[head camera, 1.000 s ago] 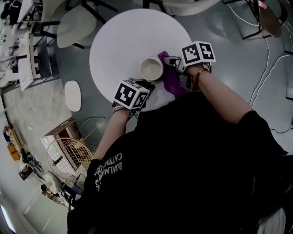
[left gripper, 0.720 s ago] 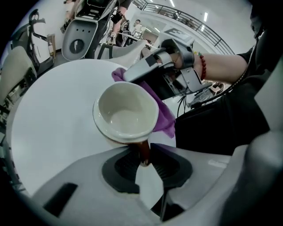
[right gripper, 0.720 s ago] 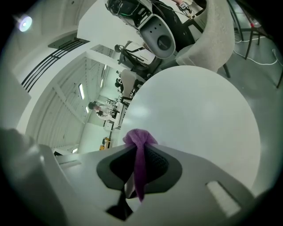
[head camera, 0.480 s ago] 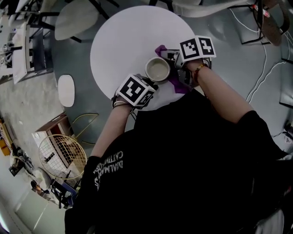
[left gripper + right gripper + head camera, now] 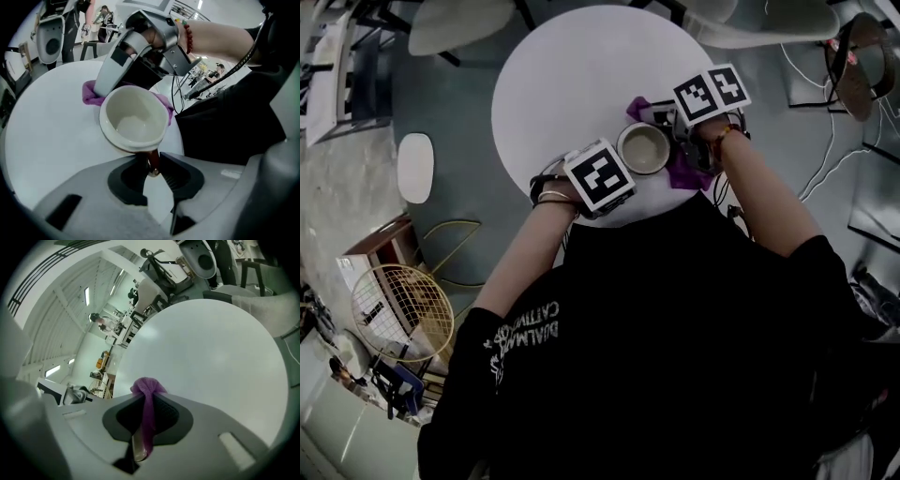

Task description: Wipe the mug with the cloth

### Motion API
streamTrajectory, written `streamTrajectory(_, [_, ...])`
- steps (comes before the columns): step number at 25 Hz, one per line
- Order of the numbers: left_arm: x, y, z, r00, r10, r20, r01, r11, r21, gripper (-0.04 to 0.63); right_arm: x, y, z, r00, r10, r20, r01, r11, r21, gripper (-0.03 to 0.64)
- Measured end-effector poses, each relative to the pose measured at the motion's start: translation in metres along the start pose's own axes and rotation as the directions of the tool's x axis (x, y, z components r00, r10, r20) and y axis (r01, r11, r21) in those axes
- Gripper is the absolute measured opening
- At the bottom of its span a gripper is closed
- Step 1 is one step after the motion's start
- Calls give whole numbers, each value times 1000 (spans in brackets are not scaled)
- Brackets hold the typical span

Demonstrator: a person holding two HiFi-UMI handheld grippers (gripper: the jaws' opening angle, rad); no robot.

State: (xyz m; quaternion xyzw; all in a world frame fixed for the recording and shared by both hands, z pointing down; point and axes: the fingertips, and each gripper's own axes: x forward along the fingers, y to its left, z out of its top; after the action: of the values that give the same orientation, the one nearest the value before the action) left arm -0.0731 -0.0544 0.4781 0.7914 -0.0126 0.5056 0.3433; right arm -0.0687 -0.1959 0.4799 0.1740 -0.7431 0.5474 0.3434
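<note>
A cream mug (image 5: pixel 133 119) hangs tilted over the round white table (image 5: pixel 42 140), its mouth toward the left gripper view. My left gripper (image 5: pixel 151 166) is shut on the mug's brown handle. In the head view the mug (image 5: pixel 644 148) sits between the left gripper (image 5: pixel 622 165) and the right gripper (image 5: pixel 672 127). My right gripper (image 5: pixel 145 420) is shut on a purple cloth (image 5: pixel 147 394), which bunches out past its tips. The cloth (image 5: pixel 91 91) lies against the mug's far side and drapes down its right side (image 5: pixel 689 173). The right gripper (image 5: pixel 119 61) presses in behind the mug.
The mug is held near the table's (image 5: pixel 572 84) close edge, next to the person's black shirt. Chairs (image 5: pixel 455 23) ring the table. On the floor are a white oval stool (image 5: pixel 414 167), a wire basket (image 5: pixel 398 309) and cables (image 5: pixel 825 159).
The mug and both grippers have shifted right along the table's near edge. The left gripper's cube has rolled. The right gripper with the cloth has closed in on the mug.
</note>
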Motion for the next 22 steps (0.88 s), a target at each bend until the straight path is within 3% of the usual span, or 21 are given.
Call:
streamTrajectory(3, [-2, 3, -16, 997, -27, -73, 29, 999, 16, 80, 13, 5, -1, 995, -31, -92, 24, 997, -77, 31])
streamTrajectory(8, [-9, 13, -20, 995, -54, -90, 60, 996, 71, 83, 31, 17, 2, 968, -115, -223, 69, 977, -203, 31])
streamTrajectory(13, [-13, 19, -16, 996, -93, 6, 91, 986, 139, 72, 45, 28, 2, 927, -201, -317, 105, 950, -295, 31])
streamTrajectory(18, [-19, 32, -16, 993, -82, 79, 65, 978, 199, 74, 57, 35, 4, 881, -269, -389, 129, 928, -349, 31])
streamTrajectory(22, [-24, 35, -20, 985, -98, 143, 66, 975, 213, 77, 68, 53, -4, 851, -282, -443, 105, 918, -382, 31])
